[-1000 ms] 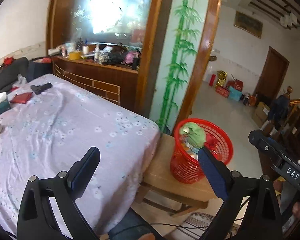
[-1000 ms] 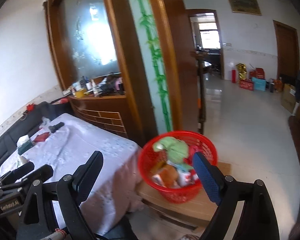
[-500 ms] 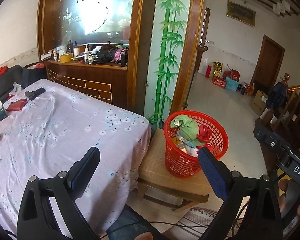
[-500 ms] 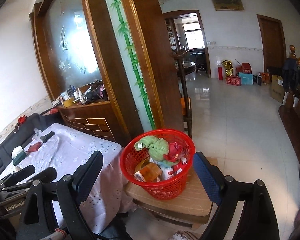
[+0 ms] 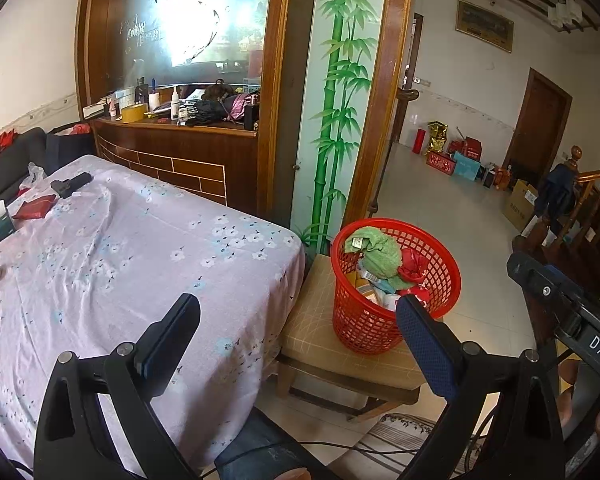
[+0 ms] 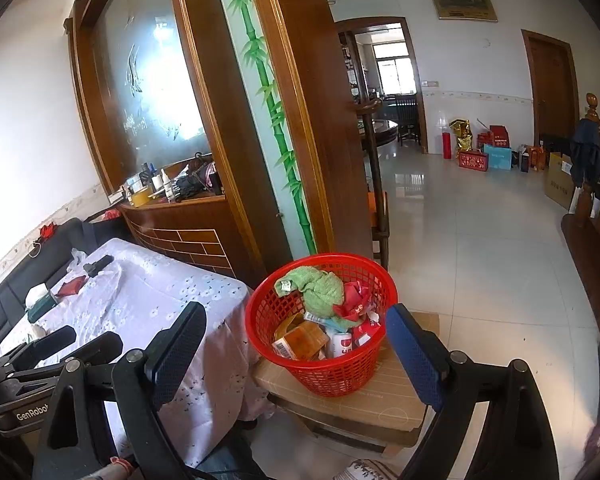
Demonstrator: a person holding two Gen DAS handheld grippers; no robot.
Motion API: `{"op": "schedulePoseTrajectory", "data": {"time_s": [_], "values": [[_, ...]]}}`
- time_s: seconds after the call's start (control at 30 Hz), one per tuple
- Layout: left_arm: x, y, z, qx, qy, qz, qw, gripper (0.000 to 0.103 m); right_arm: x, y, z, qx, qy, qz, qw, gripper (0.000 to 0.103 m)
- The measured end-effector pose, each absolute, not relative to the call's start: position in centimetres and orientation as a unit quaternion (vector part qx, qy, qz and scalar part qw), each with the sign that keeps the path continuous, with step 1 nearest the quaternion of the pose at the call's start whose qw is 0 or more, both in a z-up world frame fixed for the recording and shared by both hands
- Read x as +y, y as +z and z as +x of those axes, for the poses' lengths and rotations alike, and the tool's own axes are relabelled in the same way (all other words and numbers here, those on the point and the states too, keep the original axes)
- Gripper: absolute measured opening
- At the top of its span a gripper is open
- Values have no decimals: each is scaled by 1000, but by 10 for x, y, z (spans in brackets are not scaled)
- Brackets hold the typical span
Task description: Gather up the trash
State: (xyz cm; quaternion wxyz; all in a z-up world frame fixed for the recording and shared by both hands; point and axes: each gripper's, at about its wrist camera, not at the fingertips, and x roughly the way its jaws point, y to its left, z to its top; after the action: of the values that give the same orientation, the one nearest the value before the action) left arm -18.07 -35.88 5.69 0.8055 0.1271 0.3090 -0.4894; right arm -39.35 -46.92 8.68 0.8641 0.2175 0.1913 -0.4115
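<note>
Left tongs (image 5: 298, 316) spread wide and empty, red mesh basket (image 5: 396, 284) upright on a low wooden stool (image 5: 340, 356), green cloth (image 5: 376, 248) and packaging heaped inside, flowered bedsheet (image 5: 120, 264) just beside the stool, right tongs (image 5: 564, 312) at frame's right edge.

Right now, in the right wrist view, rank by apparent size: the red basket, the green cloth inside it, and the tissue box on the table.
1. red basket
2. green cloth
3. tissue box, though it sits farther away, so its true size is uncertain
</note>
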Motion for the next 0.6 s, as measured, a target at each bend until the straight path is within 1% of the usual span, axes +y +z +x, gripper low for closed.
{"op": "schedulePoseTrajectory", "data": {"time_s": [0.6], "values": [[-359, 54, -179, 312, -487, 127, 806, 98, -470, 85, -392, 195, -410, 215, 865, 94]]}}
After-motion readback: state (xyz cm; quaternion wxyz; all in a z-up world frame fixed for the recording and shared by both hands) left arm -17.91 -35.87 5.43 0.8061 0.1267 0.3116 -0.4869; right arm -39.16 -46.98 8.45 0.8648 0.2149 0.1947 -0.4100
